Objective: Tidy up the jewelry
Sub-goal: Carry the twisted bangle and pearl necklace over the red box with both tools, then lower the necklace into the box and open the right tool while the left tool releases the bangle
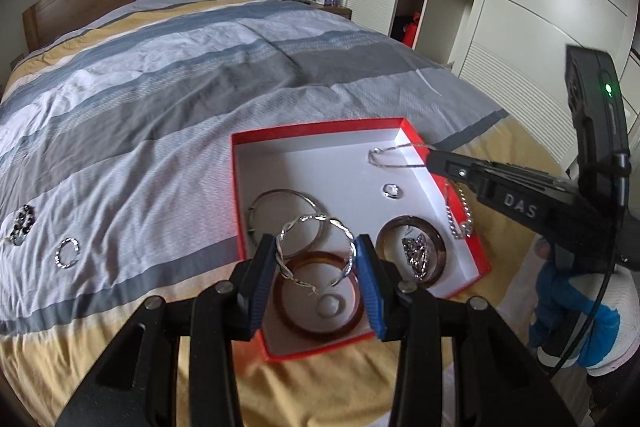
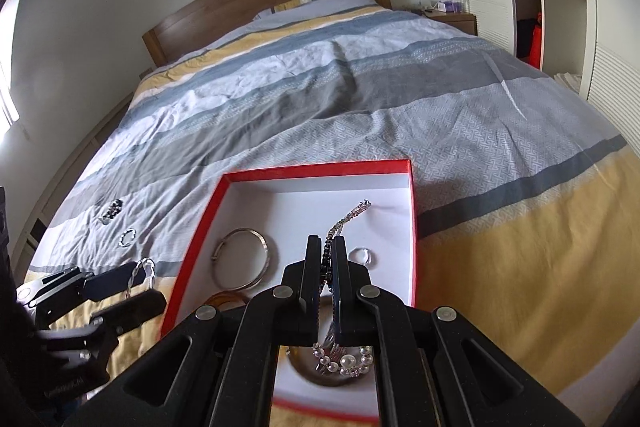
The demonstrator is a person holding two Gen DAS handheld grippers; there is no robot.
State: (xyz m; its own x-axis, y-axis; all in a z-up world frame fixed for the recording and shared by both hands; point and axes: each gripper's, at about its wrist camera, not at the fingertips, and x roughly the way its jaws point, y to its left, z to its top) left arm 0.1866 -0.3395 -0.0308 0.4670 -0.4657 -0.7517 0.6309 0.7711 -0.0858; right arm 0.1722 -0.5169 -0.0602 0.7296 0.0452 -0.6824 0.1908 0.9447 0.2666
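Left wrist view: left gripper (image 1: 316,259) jaws partly closed, clamping a twisted silver bangle (image 1: 316,251) by its two sides, held above the near end of the red box (image 1: 320,126). Right gripper (image 1: 434,159) comes in from the right, tips pinched tight on a thin silver chain (image 1: 390,151) that loops over the box's far right corner and trails down outside the right wall. Box is a shallow cardboard tray, red outside, white inside, sitting on the striped duvet (image 1: 160,87). Inside: plain metal bangle (image 1: 286,219), amber translucent bangle (image 1: 320,293) with a small ring (image 1: 329,305) inside it, dark brown bangle (image 1: 412,251) with a clump of silver chain in its middle, small silver ring (image 1: 390,190). On the duvet, well apart to the left: small twisted ring (image 1: 67,253) and a dark beaded piece (image 1: 22,223).

Right wrist view: right gripper (image 2: 326,259) jaws nearly touching, the thin silver chain (image 2: 348,217) nipped between them, free end reaching out over the white floor of the red box (image 2: 320,167). Pearl strand (image 2: 344,359) hangs below the fingers, over the brown bangle. Plain metal bangle (image 2: 244,259) and small silver ring (image 2: 362,255) lie on the floor. Left gripper (image 2: 138,281) sits just left of the box, twisted bangle in its tips.
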